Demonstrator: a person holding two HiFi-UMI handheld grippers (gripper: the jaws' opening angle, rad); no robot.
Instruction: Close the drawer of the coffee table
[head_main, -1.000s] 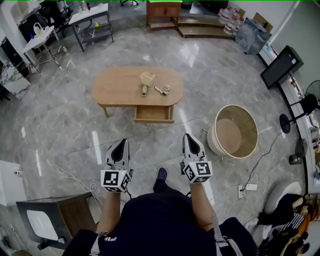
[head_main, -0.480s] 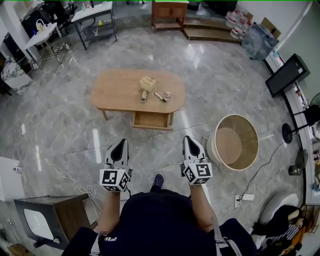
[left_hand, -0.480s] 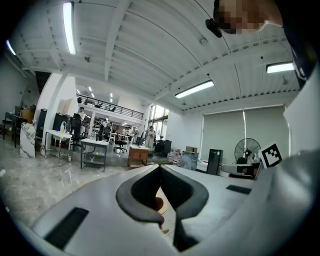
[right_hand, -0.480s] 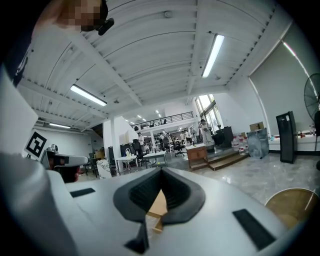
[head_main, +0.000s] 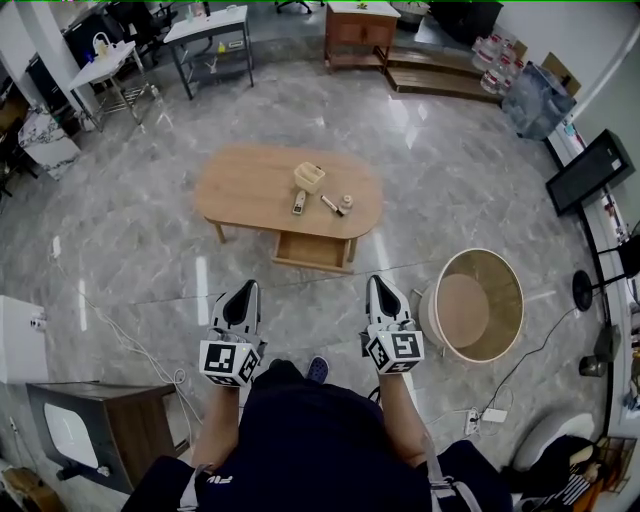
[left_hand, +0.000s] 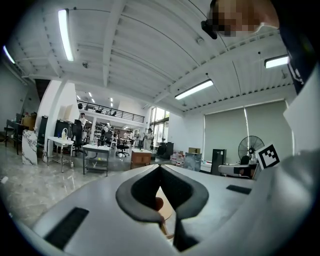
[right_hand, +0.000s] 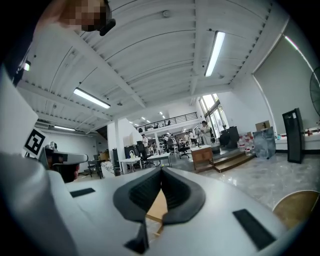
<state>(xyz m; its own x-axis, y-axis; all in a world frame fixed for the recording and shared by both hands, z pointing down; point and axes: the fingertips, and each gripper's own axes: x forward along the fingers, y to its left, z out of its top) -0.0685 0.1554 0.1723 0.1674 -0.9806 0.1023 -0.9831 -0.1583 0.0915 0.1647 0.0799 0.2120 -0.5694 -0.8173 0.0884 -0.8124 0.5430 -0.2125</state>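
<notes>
Two grippers out front, held low over the grey marble floor (head_main: 130, 250). Left gripper (head_main: 243, 288): jaws pressed together, tips meeting, nothing between them. Right gripper (head_main: 380, 285), same story, jaws closed on nothing. Between the two and a touch nearer, one blue shoe (head_main: 319, 369) pokes out. Off to the right of the right gripper stands a round wooden tub (head_main: 505, 290), near it but apart.

Farther on, well apart from both grippers, there's the drawer (head_main: 312, 250). It is pulled out from the near side of the oval coffee table (head_main: 250, 185), right of centre, its inside showing bare wood. Up on the tabletop, above the drawer, sits a small pale box (head_main: 309, 177) with a dark remote (head_main: 299, 203) just beside it. A short stick-like item (head_main: 331, 205) and a little round thing (head_main: 347, 201) lie next to those.

Beyond the table, at the far end of the room, stand a wooden cabinet (head_main: 360, 20) and a grey desk (head_main: 207, 25) to its left.
</notes>
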